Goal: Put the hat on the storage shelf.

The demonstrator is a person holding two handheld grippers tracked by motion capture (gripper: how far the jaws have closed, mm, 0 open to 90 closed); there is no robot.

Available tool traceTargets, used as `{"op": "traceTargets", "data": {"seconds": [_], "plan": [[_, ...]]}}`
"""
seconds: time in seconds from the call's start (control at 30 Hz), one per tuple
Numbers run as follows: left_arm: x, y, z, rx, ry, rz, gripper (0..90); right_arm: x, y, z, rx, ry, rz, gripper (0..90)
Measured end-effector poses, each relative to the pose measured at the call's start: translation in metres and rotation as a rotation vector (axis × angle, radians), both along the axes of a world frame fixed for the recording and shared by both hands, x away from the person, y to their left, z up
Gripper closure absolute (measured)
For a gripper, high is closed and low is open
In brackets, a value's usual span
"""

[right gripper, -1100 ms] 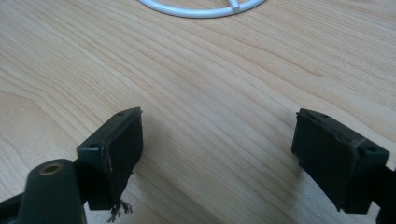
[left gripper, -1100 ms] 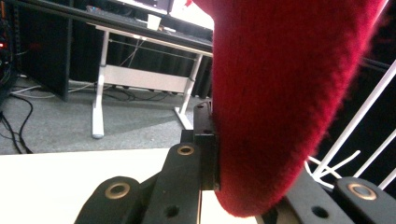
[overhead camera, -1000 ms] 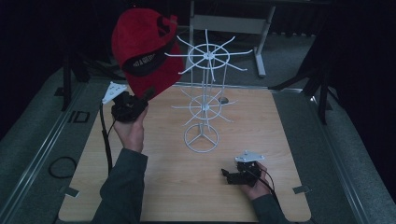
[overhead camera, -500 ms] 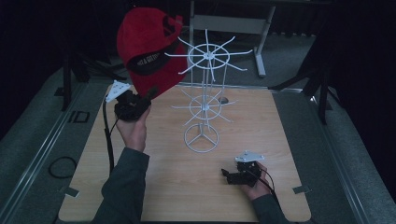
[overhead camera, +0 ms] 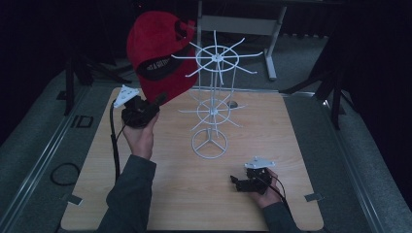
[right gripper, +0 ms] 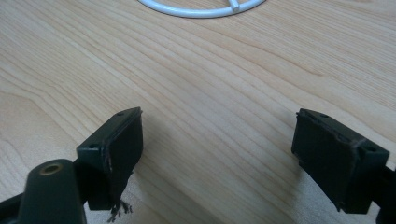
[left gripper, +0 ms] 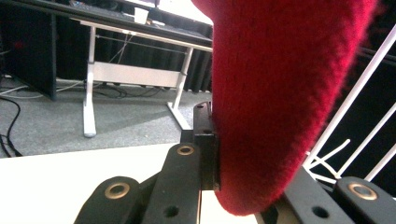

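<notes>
A red cap (overhead camera: 155, 53) is held up in the air at the table's left, its crown beside the top spokes of the white wire rack (overhead camera: 214, 97). My left gripper (overhead camera: 156, 100) is shut on the cap's lower edge, pointing up and to the right. In the left gripper view the red cap (left gripper: 280, 93) sits between the black jaws of the left gripper (left gripper: 243, 177), with rack spokes (left gripper: 355, 93) just behind it. My right gripper (overhead camera: 235, 182) rests low over the table at the front right, open. In its own view the right gripper (right gripper: 219, 149) has nothing between its jaws.
The rack's round base ring (overhead camera: 209, 144) stands mid-table and shows ahead of the right gripper (right gripper: 201, 11). The wooden table (overhead camera: 291, 145) has dark mats around it. A white desk frame (overhead camera: 243, 24) stands beyond the far edge. A cable (overhead camera: 114, 145) trails from the left gripper.
The cap has shifted slightly to the right, closer to the rack's top spokes. Both hands otherwise keep still.
</notes>
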State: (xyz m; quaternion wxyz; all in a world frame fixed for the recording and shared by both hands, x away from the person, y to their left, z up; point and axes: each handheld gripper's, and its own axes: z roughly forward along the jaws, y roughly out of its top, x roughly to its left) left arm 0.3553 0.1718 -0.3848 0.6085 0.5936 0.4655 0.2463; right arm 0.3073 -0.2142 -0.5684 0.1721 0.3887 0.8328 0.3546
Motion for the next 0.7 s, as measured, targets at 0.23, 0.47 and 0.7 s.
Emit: {"op": "traceTargets", "data": {"seconds": [0.23,0.47,0.7], "plan": [[-0.001,0.0,-0.004,0.005,0.009,-0.008,85.7,0.0,0.0,0.0,-0.001,0.0,0.0,16.4],[-0.002,-0.002,-0.009,0.007,0.015,-0.022,85.7,0.0,0.0,0.0,-0.001,0.001,0.001,16.4],[-0.004,-0.002,-0.014,0.014,0.023,-0.026,85.6,0.0,0.0,0.0,0.0,0.001,0.001,16.4]]}}
